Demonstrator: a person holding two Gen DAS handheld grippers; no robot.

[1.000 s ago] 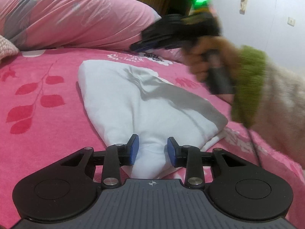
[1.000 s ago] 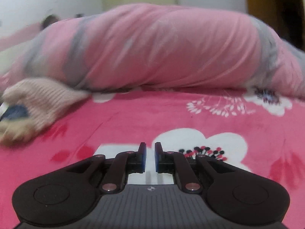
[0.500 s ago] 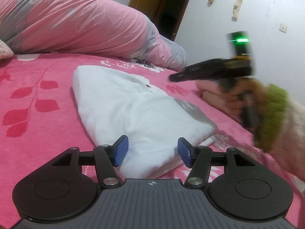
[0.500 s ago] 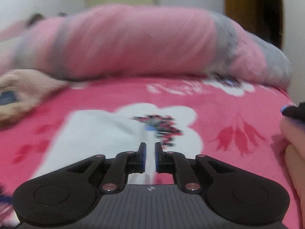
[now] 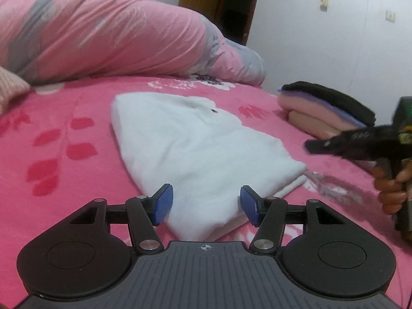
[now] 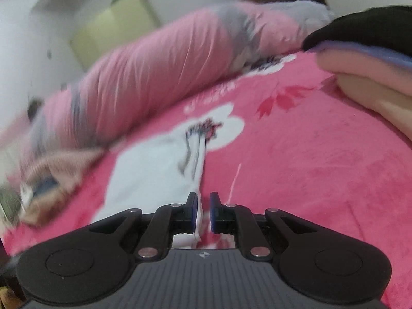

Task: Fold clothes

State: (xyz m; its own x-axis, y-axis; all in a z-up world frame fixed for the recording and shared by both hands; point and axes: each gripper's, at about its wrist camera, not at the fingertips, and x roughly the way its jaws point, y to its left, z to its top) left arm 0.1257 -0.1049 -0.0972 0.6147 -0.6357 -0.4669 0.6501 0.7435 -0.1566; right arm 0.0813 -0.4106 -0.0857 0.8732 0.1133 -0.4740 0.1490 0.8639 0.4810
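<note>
Beyond the blurred right tool [image 6: 203, 212] (nearly closed), white garment [image 6: 154, 175] smears.

Left gripper [image 5: 206, 204] level and low, blue pads wide apart, gripping nothing; right gripper [image 6: 203, 212] rolled sideways, jaws nearly closed with a narrow gap left, and from the left wrist view motion-blurred at frame right, bare right hand [image 5: 392, 189] on its handle.
</note>
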